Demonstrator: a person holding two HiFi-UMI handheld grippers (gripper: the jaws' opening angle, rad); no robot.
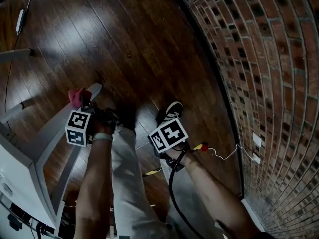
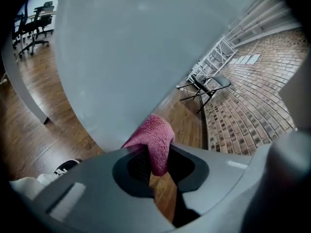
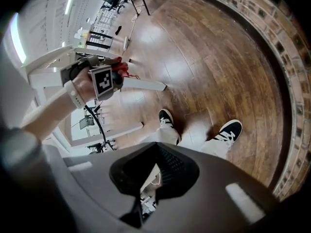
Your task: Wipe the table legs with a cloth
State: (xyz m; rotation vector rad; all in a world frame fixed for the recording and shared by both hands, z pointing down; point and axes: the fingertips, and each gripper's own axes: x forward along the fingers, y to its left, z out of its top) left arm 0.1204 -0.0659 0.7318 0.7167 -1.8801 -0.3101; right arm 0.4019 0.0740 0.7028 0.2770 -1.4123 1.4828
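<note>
Pinches cloth (image 2: 156, 139) in left gripper (image 2: 156, 166), against leg (image 2: 121, 57); holds right gripper (image 3: 146, 181) clenched, empty. Looks soft, light, floppy. Best gripped by a bunched fold.

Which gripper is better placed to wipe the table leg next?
Left. The left gripper is shut on the pink cloth, right at the grey table leg. The right gripper is shut, empty, and apart from it.
</note>
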